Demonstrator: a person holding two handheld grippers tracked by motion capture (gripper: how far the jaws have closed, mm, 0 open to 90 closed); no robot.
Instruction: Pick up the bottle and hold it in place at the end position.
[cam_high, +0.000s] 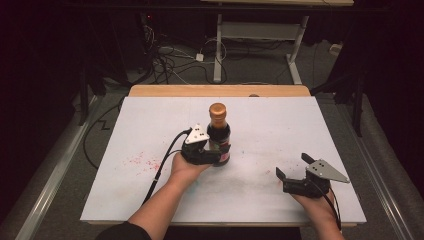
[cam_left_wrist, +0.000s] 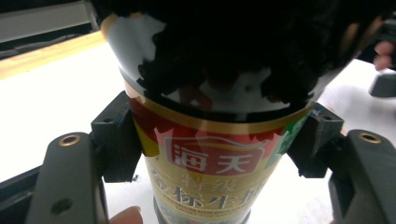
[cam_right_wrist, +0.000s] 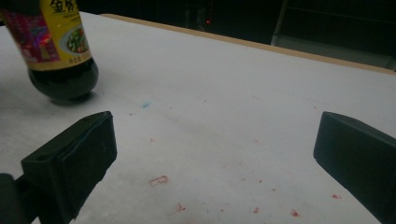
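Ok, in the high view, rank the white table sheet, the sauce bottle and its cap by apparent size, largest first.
1. White table sheet, largest.
2. Sauce bottle, held in the left gripper.
3. Its copper-coloured cap, smallest.
No close calls.

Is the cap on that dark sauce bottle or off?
On. The dark glass sauce bottle stands upright on the white table, its orange-brown cap seated on the neck, left tongs clamping its label.

Bright overexposed tabletop, dark surroundings, blurred close-ups
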